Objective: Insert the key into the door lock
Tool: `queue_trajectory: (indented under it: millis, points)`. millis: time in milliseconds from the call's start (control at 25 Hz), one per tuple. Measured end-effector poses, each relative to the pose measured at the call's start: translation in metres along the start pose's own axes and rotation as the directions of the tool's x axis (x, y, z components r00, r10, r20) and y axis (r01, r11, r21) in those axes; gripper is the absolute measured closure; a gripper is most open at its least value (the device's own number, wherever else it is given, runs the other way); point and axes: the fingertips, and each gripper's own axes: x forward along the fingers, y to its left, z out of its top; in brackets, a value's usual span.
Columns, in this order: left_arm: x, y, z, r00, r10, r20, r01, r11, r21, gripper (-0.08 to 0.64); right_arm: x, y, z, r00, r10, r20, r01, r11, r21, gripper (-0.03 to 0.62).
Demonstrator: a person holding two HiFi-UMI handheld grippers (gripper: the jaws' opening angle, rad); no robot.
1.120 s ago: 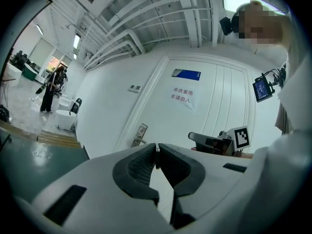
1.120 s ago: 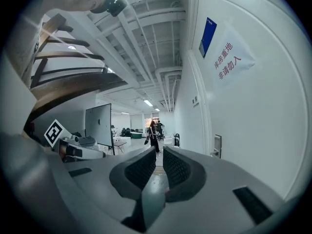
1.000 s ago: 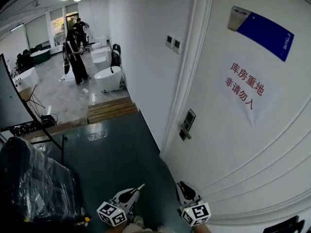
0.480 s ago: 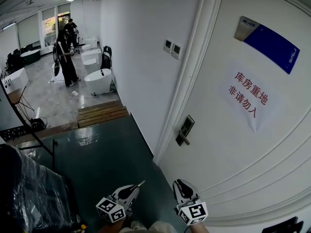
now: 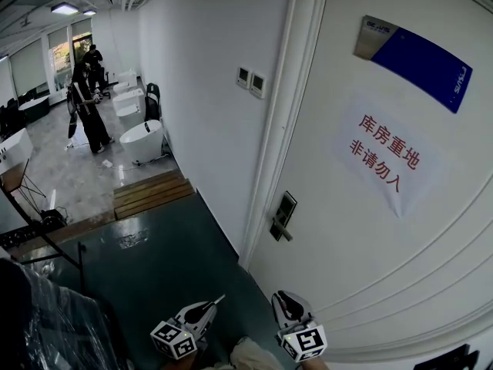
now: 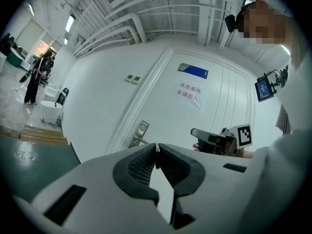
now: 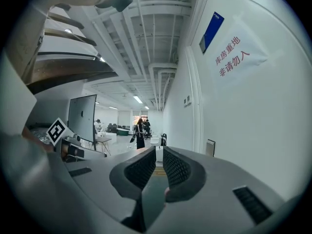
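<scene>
The white door (image 5: 370,237) fills the right of the head view, with its metal lock plate (image 5: 283,209) and lever handle (image 5: 280,232) near the left edge. My left gripper (image 5: 211,306) sits at the bottom, well short of the lock, shut on a thin silver key (image 5: 220,298) that sticks out past its tip. In the left gripper view the key (image 6: 156,149) is pinched between the pads, and the lock plate (image 6: 142,128) lies ahead, slightly left. My right gripper (image 5: 286,299) hangs beside the door; its jaws (image 7: 159,151) stand narrowly open and empty.
Wall switches (image 5: 252,81) sit left of the door frame. A paper sign (image 5: 381,156) and a blue plaque (image 5: 420,62) are on the door. Wooden steps (image 5: 150,193), bathtubs (image 5: 142,141) and people (image 5: 83,110) lie far off. A plastic-wrapped bundle (image 5: 46,322) is at the left, on the green floor (image 5: 169,253).
The view has swung and come closer to the door: the lock plate has drifted down and left in the head view. Both grippers stay at the bottom edge, the left still gripping the key.
</scene>
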Motion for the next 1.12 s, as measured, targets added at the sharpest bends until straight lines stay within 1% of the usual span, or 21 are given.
queue_trajectory:
  millis: [200, 280, 480, 640, 880, 1000, 1120]
  points:
    - [0.034, 0.007, 0.007, 1.000, -0.021, -0.013, 0.021, 1.000, 0.008, 0.526, 0.019, -0.032, 0.008, 1.000, -0.008, 0.001, 0.008, 1.000, 0.010, 0.561]
    - [0.048, 0.005, 0.018, 1.000, -0.027, -0.014, 0.027, 1.000, 0.014, 0.526, 0.028, -0.045, 0.016, 1.000, -0.006, -0.002, 0.006, 1.000, 0.000, 0.561]
    - [0.073, 0.009, 0.025, 0.999, -0.013, -0.042, 0.014, 1.000, 0.010, 0.526, 0.034, -0.071, 0.018, 1.000, -0.007, -0.020, 0.007, 1.000, 0.004, 0.561]
    - [0.095, 0.015, 0.025, 0.999, -0.007, -0.044, 0.006, 1.000, -0.010, 0.526, 0.036, -0.094, 0.015, 1.000, -0.022, -0.016, 0.022, 1.000, 0.012, 0.561]
    - [0.125, 0.012, 0.015, 0.998, -0.031, -0.056, 0.031, 0.999, -0.012, 0.526, 0.037, -0.124, 0.007, 0.999, -0.045, -0.006, 0.045, 0.999, 0.023, 0.561]
    - [0.138, 0.014, 0.013, 0.998, -0.041, -0.054, 0.041, 0.999, 0.006, 0.526, 0.040, -0.133, 0.005, 0.999, -0.046, 0.003, 0.046, 0.999, 0.029, 0.561]
    - [0.148, 0.006, 0.015, 0.996, -0.057, -0.065, 0.057, 0.998, 0.001, 0.526, 0.040, -0.138, 0.004, 0.999, -0.047, 0.009, 0.047, 0.998, 0.038, 0.561]
